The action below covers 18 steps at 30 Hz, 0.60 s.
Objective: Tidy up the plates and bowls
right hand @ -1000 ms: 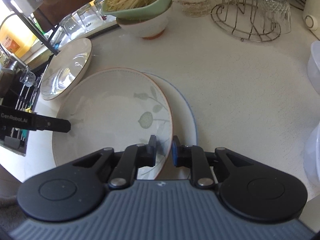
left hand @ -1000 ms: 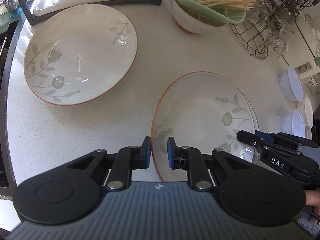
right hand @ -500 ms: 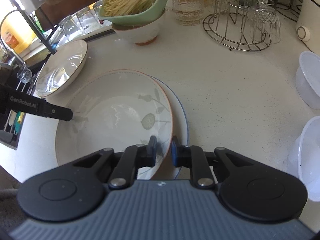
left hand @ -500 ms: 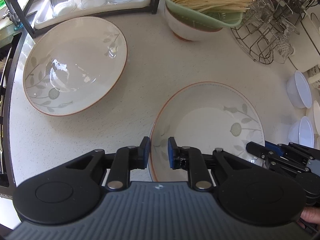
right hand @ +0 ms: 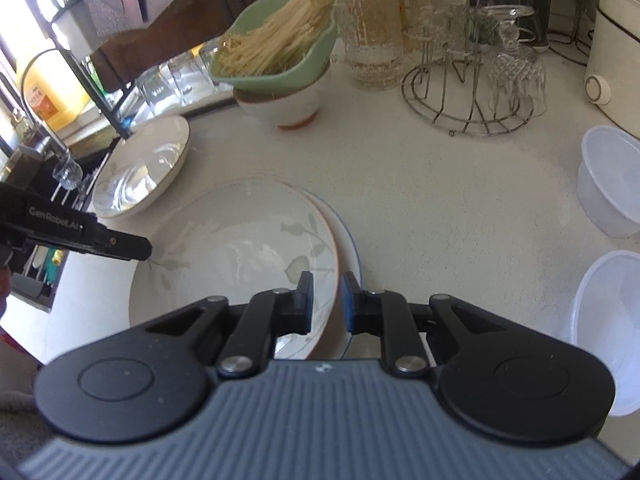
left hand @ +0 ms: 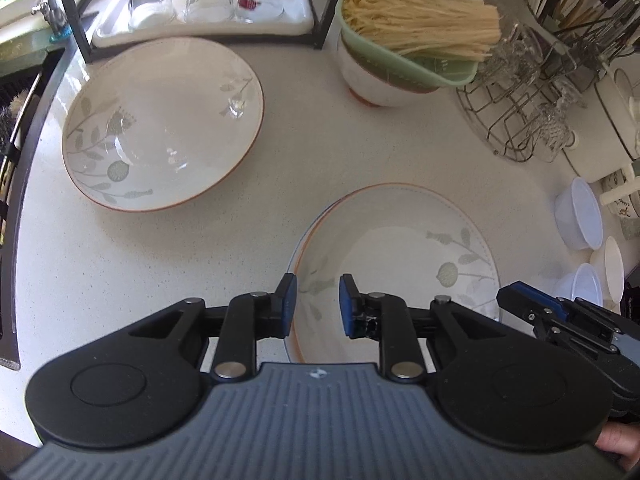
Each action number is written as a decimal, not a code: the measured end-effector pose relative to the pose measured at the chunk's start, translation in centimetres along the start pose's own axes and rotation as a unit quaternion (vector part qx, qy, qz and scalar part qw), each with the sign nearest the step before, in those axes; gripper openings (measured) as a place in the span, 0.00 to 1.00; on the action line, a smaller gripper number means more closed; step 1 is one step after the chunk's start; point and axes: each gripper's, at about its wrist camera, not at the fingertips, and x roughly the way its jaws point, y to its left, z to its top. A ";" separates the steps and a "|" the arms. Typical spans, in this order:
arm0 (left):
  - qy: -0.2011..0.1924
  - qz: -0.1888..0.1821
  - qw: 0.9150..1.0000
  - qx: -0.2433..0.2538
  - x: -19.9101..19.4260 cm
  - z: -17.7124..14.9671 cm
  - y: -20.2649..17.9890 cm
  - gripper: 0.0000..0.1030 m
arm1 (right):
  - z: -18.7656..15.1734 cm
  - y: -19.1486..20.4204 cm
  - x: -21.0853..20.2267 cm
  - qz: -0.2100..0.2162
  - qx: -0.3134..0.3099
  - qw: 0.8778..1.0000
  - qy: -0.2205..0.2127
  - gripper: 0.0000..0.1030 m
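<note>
A floral plate (left hand: 400, 248) (right hand: 240, 252) with an orange rim lies on a blue-rimmed plate (right hand: 348, 240) on the white counter. My left gripper (left hand: 316, 304) straddles the floral plate's near-left rim; its jaws are opening and the pads stand clear of the rim. From the side, its tip shows in the right wrist view as the left gripper (right hand: 140, 248). My right gripper (right hand: 326, 304) is shut on the floral plate's right rim, and the right gripper (left hand: 516, 300) also appears at that edge in the left wrist view. A second, deeper floral plate (left hand: 160, 128) (right hand: 144, 172) sits apart at the left.
A white bowl (left hand: 376, 84) (right hand: 288, 108) holding a green strainer of noodles stands behind. A wire glass rack (left hand: 516, 120) (right hand: 472, 92) is at the back right, clear plastic bowls (left hand: 584, 220) (right hand: 608, 184) at the right. A tray of glasses (left hand: 200, 12) and the sink edge are at the left.
Both views have pulled back and up a little, showing more counter. The left jaws have widened off the plate's rim. The right gripper keeps its hold.
</note>
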 end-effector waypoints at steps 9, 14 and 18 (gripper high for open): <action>-0.034 -0.024 0.999 0.010 -2.8 0.0 -2.1 0.24 | 0.8 -0.8 -2.7 0.002 0.017 0.998 -0.055 0.18; -0.068 -0.028 0.997 0.027 -5.4 0.0 -3.7 0.24 | 1.5 -1.1 -4.9 0.009 0.024 0.996 -0.086 0.18; -0.092 -0.025 0.995 0.042 -6.7 -0.1 -5.1 0.24 | 2.3 -1.8 -6.7 0.012 0.035 0.993 -0.115 0.18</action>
